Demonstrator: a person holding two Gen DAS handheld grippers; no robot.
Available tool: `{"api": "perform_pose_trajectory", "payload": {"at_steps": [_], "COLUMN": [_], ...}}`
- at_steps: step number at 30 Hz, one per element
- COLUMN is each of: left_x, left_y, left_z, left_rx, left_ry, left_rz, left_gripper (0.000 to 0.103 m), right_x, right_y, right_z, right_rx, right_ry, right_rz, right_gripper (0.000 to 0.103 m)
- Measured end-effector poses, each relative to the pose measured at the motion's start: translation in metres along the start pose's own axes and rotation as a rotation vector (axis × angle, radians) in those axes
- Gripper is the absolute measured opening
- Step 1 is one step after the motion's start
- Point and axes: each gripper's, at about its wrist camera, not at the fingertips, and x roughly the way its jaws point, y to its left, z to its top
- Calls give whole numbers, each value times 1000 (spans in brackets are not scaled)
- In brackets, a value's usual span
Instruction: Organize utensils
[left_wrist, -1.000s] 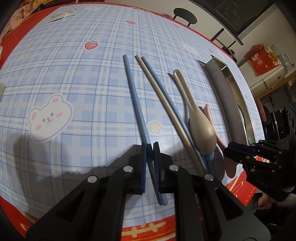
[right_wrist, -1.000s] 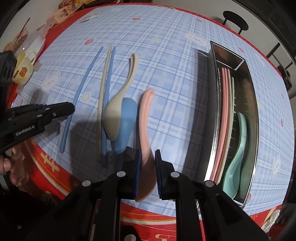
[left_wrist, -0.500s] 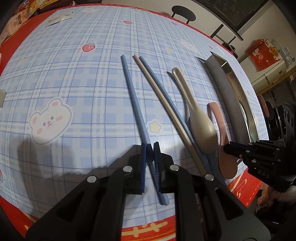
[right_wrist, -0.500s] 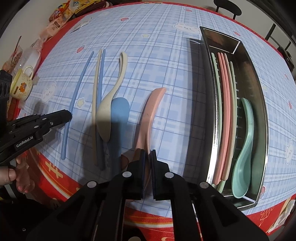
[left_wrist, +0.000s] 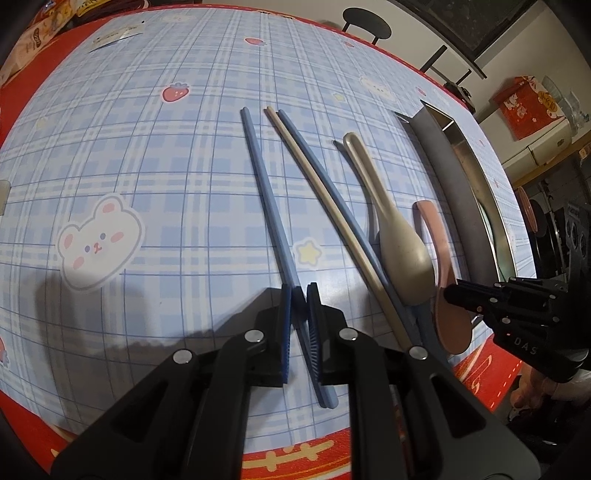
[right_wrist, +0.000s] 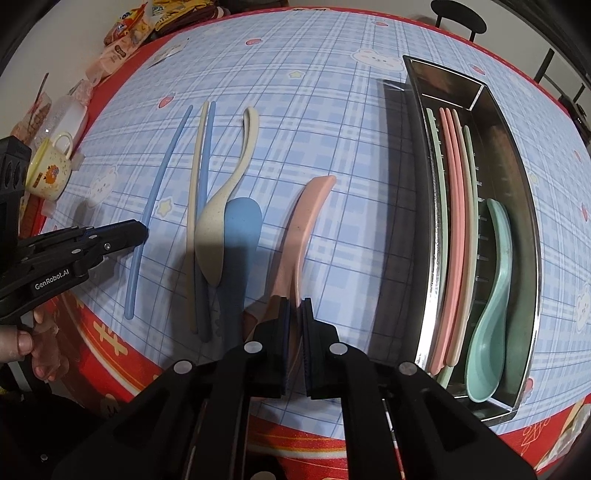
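My left gripper (left_wrist: 299, 291) is shut on the near part of a light blue chopstick (left_wrist: 266, 184) that lies flat on the checked tablecloth. My right gripper (right_wrist: 294, 304) is shut on the bowl end of a pink spoon (right_wrist: 306, 218), whose handle points away from me and casts a shadow beside it. Between them lie a beige spoon (right_wrist: 236, 177), a blue spoon (right_wrist: 242, 225), and a beige and a darker blue chopstick (right_wrist: 208, 166) side by side. To the right, the steel tray (right_wrist: 513, 166) holds pink chopsticks (right_wrist: 452, 221), green chopsticks and a green spoon (right_wrist: 491, 295).
A yellow mug (right_wrist: 51, 170) and snack packets (right_wrist: 125, 33) sit at the table's left edge. The red table edge runs just below both grippers. A black stool (right_wrist: 458, 18) stands beyond the far edge. A person's fingers (right_wrist: 22, 343) hold the left tool.
The right gripper's jaws closed on the pink spoon, and the spoon has swung a little toward the tray. The left gripper and its blue chopstick stayed put.
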Motion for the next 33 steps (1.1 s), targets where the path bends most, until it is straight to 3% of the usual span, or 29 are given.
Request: {"api": "perform_pose_trajectory", "payload": {"at_steps": [6,8,9,19,23,33], "left_x": [-3,-7,-11,-28,-25,1], "left_y": [8,13,15,16,2,-19], "left_z": [0,-2,-4,-12,-3,9], "left_rx": [-40,-56,-65,-77,-16,96], "left_ry": [12,10,4,0,-21,-32], "left_rz": [-22,-5,5,78,114,292], "left_gripper": [11,10,4,5,25,27], "right_x": [-7,-12,-14,-22,-26,-38], "right_y": [-4,-7,-8,-24,-23,-28], "right_z": [-3,-4,-5,-7,-7,-12], "right_rx": [20,26,31,102,78,42], "right_ry": [-25,-45,-53,-104,-119,-142], "right_rz": [46,65,71,148,153,127], "right_gripper": [4,4,4,4,4,4]}}
